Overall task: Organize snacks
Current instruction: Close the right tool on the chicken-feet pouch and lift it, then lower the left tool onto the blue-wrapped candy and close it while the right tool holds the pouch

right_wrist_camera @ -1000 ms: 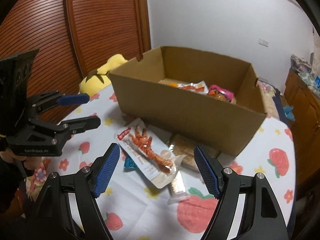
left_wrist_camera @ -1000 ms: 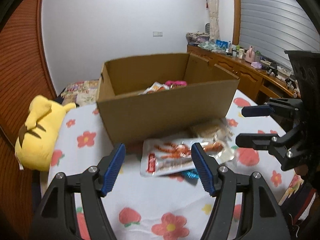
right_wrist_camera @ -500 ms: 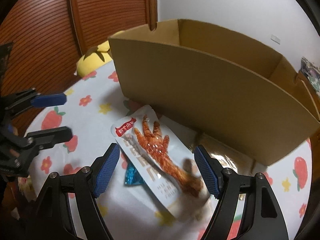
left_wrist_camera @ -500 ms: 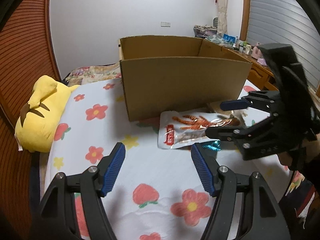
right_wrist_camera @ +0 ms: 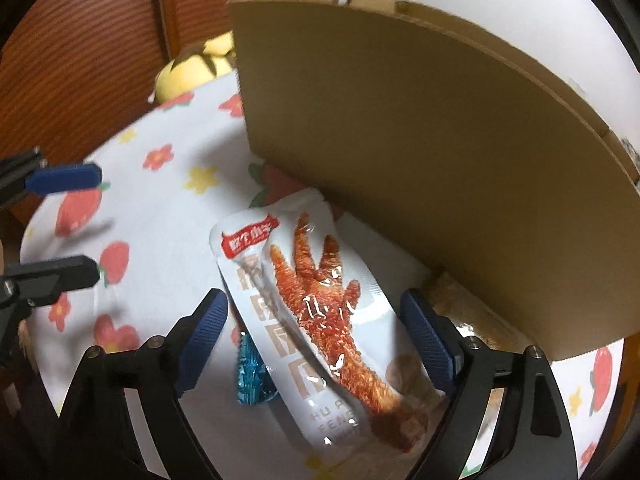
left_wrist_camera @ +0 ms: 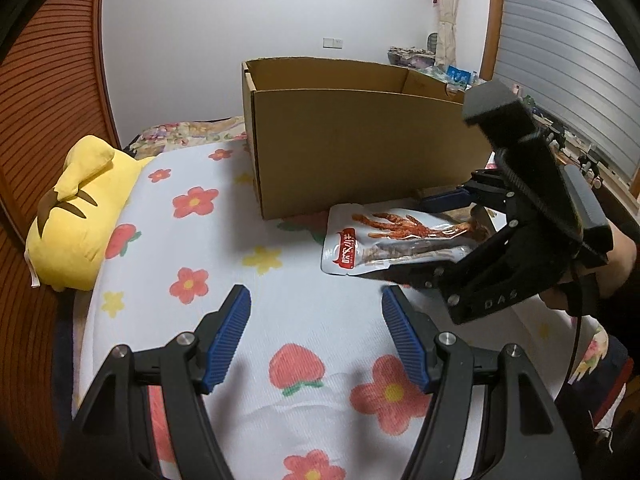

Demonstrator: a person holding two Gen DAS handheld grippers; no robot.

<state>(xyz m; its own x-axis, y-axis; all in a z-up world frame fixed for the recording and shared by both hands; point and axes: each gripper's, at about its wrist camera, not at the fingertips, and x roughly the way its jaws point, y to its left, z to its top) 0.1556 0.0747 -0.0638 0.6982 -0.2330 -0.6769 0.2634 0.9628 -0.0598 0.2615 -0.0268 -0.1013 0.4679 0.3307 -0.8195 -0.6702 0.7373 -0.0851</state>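
- Snack pouch [right_wrist_camera: 320,312] lies on the flowered bench at 6 o'clock of the cardboard box [right_wrist_camera: 420,152], unpacked.
- Right tool [right_wrist_camera: 314,336] straddles it, jaws opening, no grip yet.
- Left tool [left_wrist_camera: 316,336] apart, empty.
- Blue candy [right_wrist_camera: 250,376] also remains out.

Lettering on the snack pouch and on one gripper

The pouch [right_wrist_camera: 320,320] carries a red banner with white Chinese characters, too blurred to make out, and large pale characters run down beside the printed chicken foot. Near its lower end, Latin letters stand in rows: "HU", then "FEN", the rest cut off by glare. In the left wrist view the right gripper [left_wrist_camera: 432,236] bears the embossed letters "DAS" on its black body.
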